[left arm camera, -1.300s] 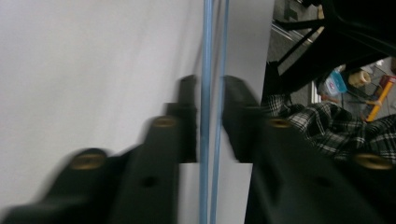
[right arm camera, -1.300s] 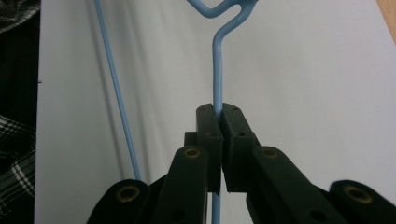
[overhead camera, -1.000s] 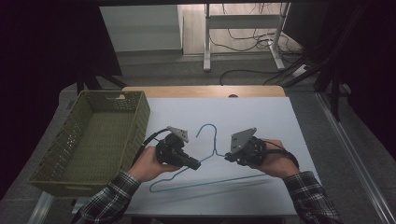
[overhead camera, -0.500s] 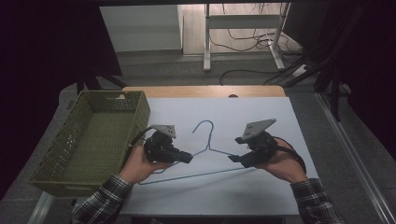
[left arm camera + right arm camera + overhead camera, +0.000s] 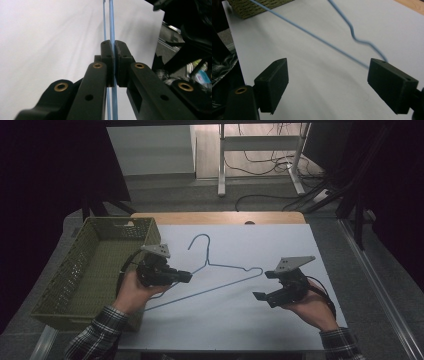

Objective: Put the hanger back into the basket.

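1. One blue wire hanger (image 5: 220,270) lies centre frame on one white sheet (image 5: 260,320).
2. Left gripper (image 5: 187,276) pinches its wire.
3. Right gripper (image 5: 262,285), lower right, has just been opening, jaws spread, nothing between.
4. One green basket (image 5: 65,285) sits left.

One camera sits high up on the person's side and looks forward and down at the whole table (image 5: 280,320), from far off. Another rides on the left gripper (image 5: 114,65) and looks along its black jaws, very close, over the white top to the far edge. The third rides on the right gripper (image 5: 328,82), low and close, and it faces across the table to the basket (image 5: 259,6), I think. All three see the blue hanger (image 5: 220,270) and the white top.
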